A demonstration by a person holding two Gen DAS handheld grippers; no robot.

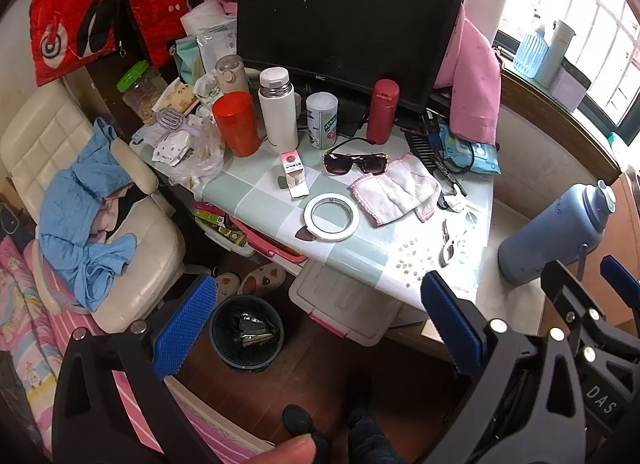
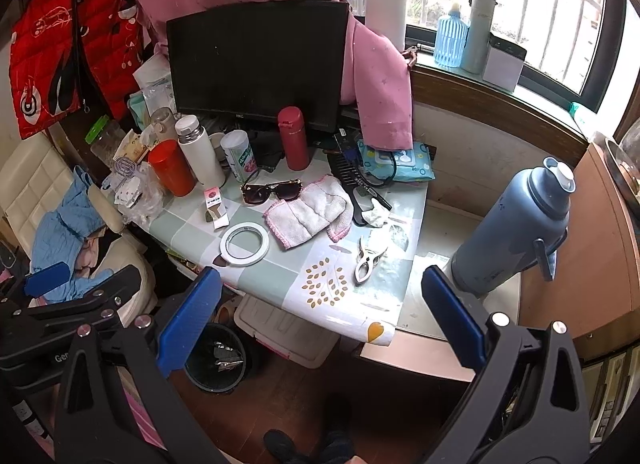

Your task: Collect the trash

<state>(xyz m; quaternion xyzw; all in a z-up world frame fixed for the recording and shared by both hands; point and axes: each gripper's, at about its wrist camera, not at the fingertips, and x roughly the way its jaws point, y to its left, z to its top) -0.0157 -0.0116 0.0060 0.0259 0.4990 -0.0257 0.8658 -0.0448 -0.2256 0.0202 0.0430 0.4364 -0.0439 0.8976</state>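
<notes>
A dark trash bin [image 1: 246,332] [image 2: 216,356] with a black liner and some shiny scraps stands on the floor under the table's front edge. On the table lie a crumpled white tissue [image 1: 454,201] [image 2: 376,215], an opened small cardboard box [image 1: 294,175] [image 2: 215,207] and a crumpled clear plastic bag [image 1: 196,155] [image 2: 140,195]. My left gripper [image 1: 320,328] hangs open and empty above the floor, just right of the bin. My right gripper [image 2: 320,322] is open and empty too, in front of the table's near corner.
The table [image 2: 280,276] also carries a monitor [image 1: 344,27], flasks, a red cup [image 1: 236,123], sunglasses [image 2: 272,191], a tape ring [image 2: 245,244], a white cloth [image 2: 308,211] and metal clippers [image 2: 370,258]. A blue thermos [image 2: 516,227] stands right. A chair with blue clothes [image 1: 80,203] is left.
</notes>
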